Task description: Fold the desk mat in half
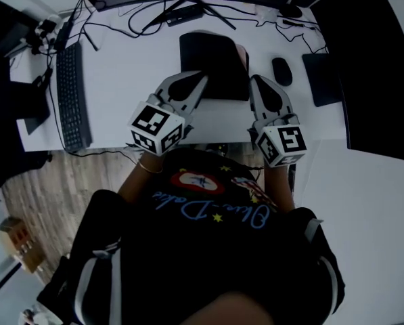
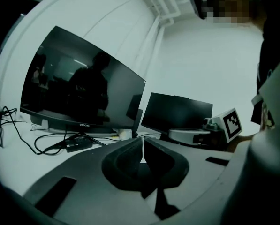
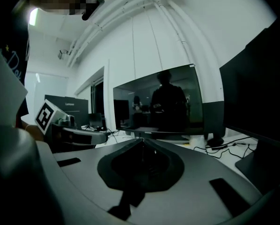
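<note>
**While both grippers hang empty, the folded mat sits unheld**

Since neither gripper view shows anything between the jaws, I'm calling both empty. Left gripper [image 1: 200, 80] is closed on nothing, with only a hairline slit between the pads. Right gripper [image 1: 254, 81] is closed tight, also empty. Both are up over the near edge of the desk [image 1: 134, 80].

Desk mat [image 1: 214, 65] lies flat mid-desk, just beyond my jaw tips. It's a compact dark rectangle with a pinkish strip along its right edge. That reads to me as doubled over, so the fold looks done or close to it.

Risks from here:
- Nothing pins the top layer, so a stiff mat could spring back open.
- The pink strip suggests the edges aren't flush. Fixing that means opening the jaws and pinching one layer, and it's easy to grab both.
- Mouse [image 1: 281, 71] sits near the mat's right side, so dragging the mat could knock it.
</note>
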### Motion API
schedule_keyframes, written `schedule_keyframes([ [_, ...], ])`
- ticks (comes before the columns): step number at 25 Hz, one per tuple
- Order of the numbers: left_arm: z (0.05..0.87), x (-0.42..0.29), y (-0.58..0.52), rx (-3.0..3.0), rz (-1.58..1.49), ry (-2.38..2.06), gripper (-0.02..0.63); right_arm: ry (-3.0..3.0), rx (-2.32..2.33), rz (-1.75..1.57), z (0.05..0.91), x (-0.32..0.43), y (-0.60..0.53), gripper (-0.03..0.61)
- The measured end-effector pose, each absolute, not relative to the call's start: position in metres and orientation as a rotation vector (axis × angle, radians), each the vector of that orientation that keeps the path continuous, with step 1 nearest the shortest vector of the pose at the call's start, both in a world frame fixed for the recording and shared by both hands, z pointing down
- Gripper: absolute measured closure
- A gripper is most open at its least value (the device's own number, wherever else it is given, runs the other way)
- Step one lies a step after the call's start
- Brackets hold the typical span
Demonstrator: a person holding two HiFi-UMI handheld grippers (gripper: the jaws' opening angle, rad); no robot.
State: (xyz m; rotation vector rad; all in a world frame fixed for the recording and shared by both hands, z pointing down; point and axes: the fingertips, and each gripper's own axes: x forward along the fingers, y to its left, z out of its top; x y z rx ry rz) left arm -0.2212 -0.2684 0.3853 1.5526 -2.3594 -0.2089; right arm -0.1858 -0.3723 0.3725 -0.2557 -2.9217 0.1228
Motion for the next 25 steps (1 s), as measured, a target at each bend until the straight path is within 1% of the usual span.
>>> schedule_keyframes([
  [9, 0.372, -0.228, -0.222, 1.439, -0.154, -2.507, 0.604, -2.936, -0.446, 0.155, 0.360, -0.205, -0.334, 0.578],
  [25, 0.374, -0.231, -0.214, 1.406, -0.135, -2.522, 0.604, -2.922, -0.476, 0.166, 0.362, -0.210, -0.327, 0.580],
])
